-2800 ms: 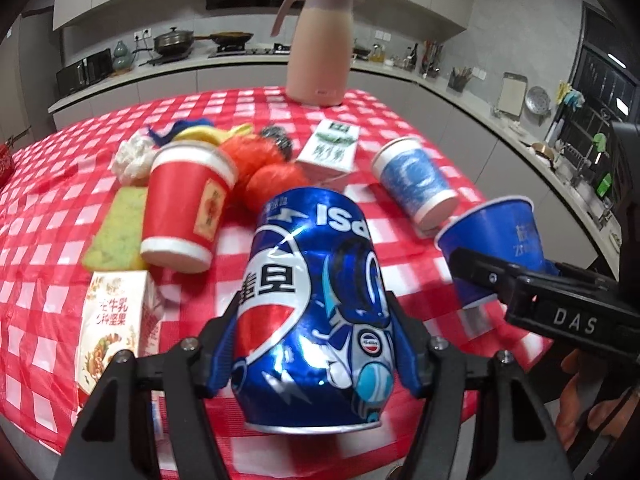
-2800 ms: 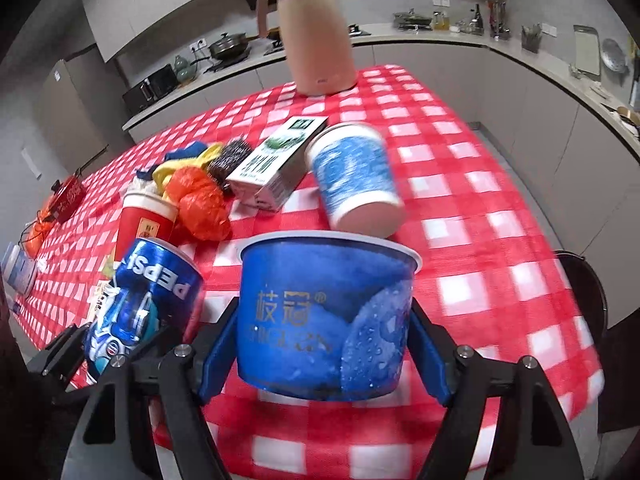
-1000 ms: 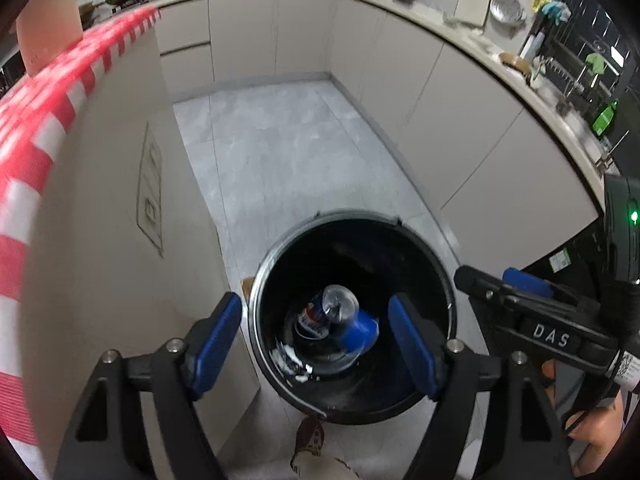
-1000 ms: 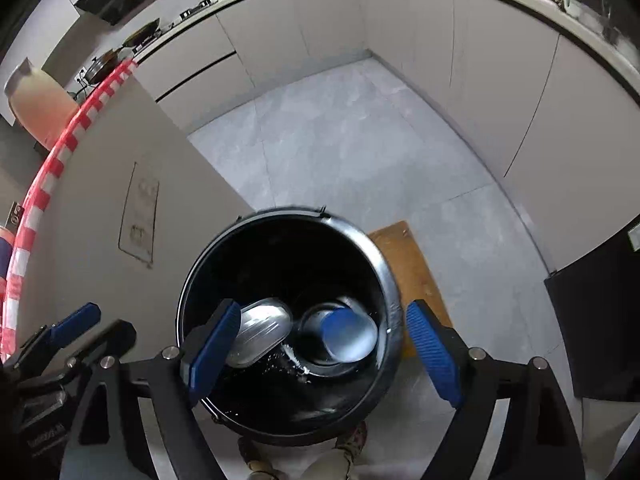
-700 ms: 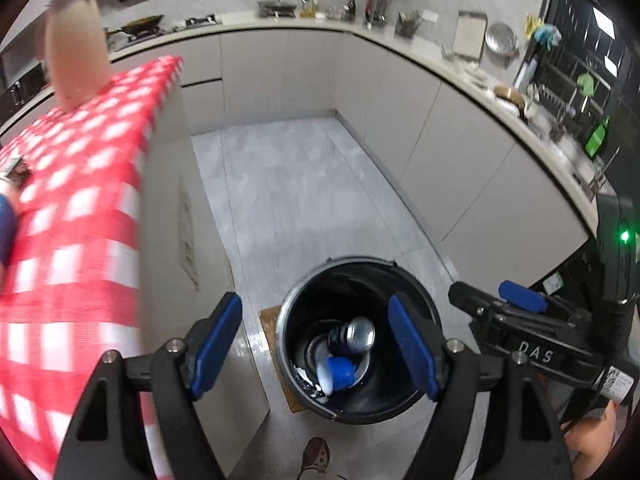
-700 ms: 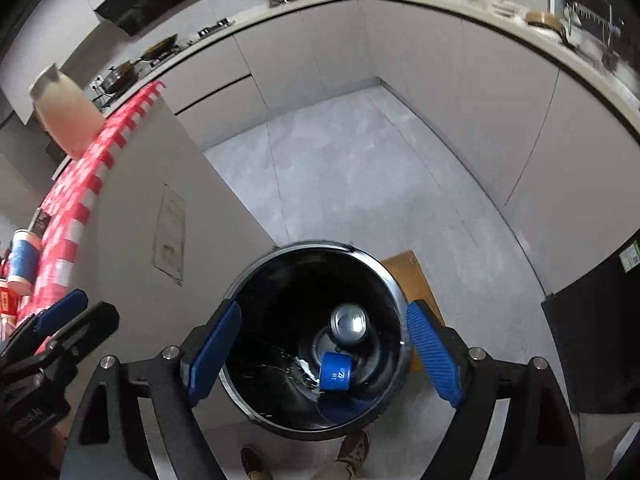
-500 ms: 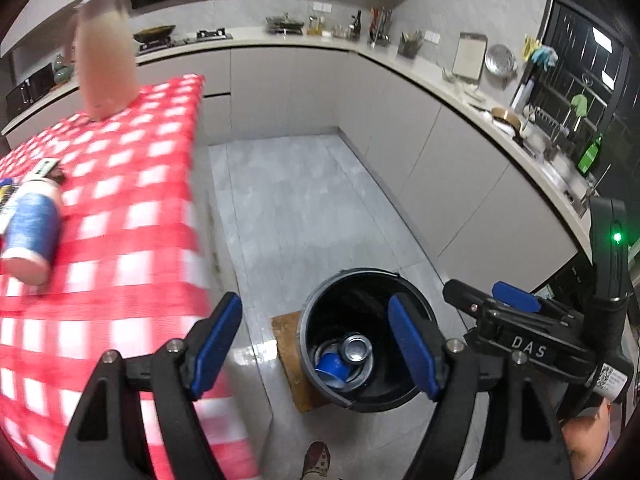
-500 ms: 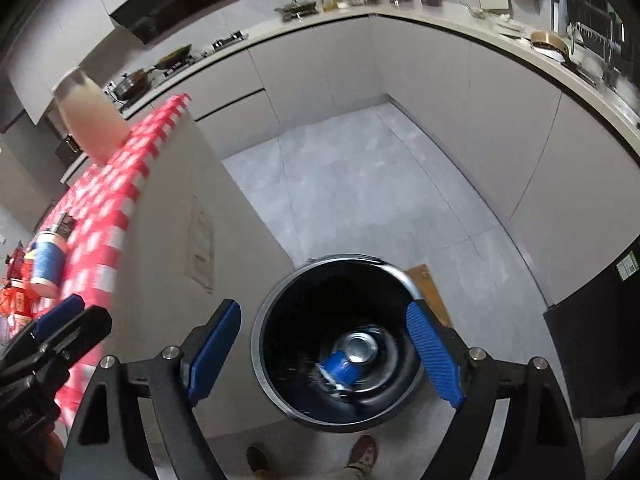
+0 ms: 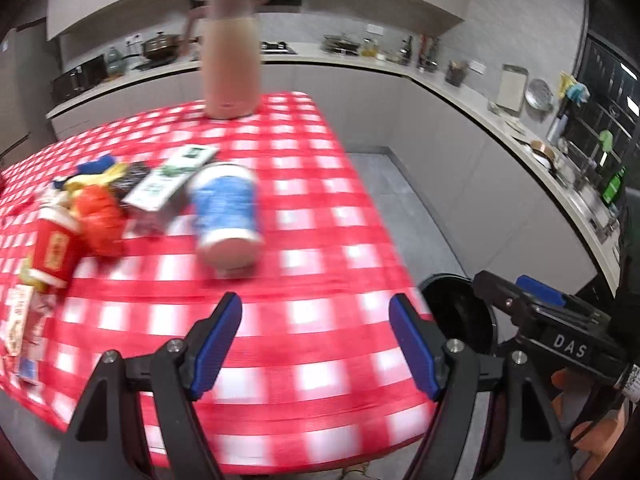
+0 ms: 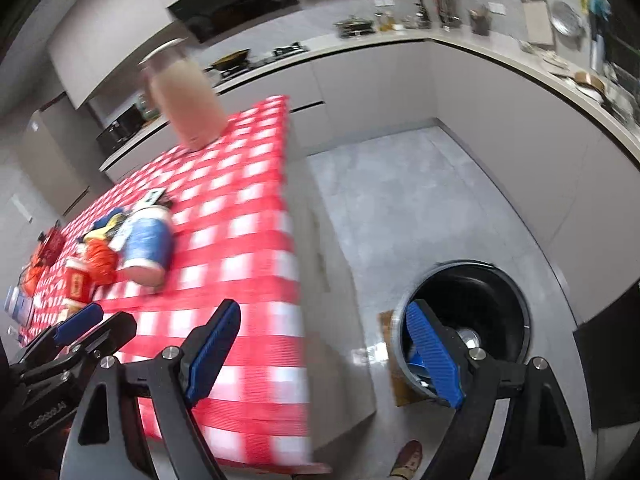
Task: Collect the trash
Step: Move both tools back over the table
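My left gripper (image 9: 316,340) is open and empty above the near edge of the red checked table (image 9: 304,320). A blue paper cup (image 9: 226,216) lies on its side ahead of it. To its left lie a green-white carton (image 9: 168,180), an orange bag (image 9: 100,220) and a red cup (image 9: 54,248). My right gripper (image 10: 324,356) is open and empty beside the table's corner, with the black trash bin (image 10: 468,320) on the floor to its right. A can and a blue cup lie in the bin.
A pink jug (image 9: 230,64) stands at the table's far end. A food box (image 9: 20,320) lies at the left edge. Grey cabinets and a counter (image 10: 520,92) ring the floor. A wooden board (image 10: 390,360) lies by the bin.
Both grippers dropped the Pepsi can and the blue cup into the bin, then opened and swung up and left, back toward the table.
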### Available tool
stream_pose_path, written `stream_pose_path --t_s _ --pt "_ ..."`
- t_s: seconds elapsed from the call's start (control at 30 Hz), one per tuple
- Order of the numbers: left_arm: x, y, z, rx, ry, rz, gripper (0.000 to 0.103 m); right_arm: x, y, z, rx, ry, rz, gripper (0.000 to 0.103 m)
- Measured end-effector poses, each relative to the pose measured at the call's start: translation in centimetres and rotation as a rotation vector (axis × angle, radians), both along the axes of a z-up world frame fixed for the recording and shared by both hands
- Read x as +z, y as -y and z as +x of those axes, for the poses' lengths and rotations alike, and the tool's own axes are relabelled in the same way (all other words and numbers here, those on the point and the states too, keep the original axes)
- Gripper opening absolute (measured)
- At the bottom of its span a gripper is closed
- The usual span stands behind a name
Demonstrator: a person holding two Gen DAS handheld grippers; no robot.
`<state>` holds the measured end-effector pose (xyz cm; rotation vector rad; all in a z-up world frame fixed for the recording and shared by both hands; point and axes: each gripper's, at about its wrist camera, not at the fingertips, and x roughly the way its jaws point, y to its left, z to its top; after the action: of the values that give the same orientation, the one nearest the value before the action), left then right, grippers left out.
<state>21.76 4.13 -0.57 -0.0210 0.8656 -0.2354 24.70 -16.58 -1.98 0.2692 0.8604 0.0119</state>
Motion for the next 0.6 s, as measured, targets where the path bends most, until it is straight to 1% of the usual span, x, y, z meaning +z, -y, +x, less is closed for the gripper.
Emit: stream_pose_path --t_s 0.13,0.3,0.4,0.6 --pt "0.1 -4.0 0.1 0.042 0.012 0.005 0.081 0.6 -4.7 0.9 0.044 0.017 -0.002 0.087" --pt "0.1 -8.5 0.5 0.072 0.022 0.016 0.081 0.9 -10.3 1.8 0.095 0.030 -0.016 0.087" --pt "-0.2 -10.8 1.1 0.089 0.020 0.018 0.081 0.6 -13.1 2.6 0.115 0.026 -0.024 0.087" --pt "-0.7 -14.5 1.9 0.097 0.012 0.012 0.081 0.6 -16.9 3.4 0.133 0.018 -0.037 0.087"
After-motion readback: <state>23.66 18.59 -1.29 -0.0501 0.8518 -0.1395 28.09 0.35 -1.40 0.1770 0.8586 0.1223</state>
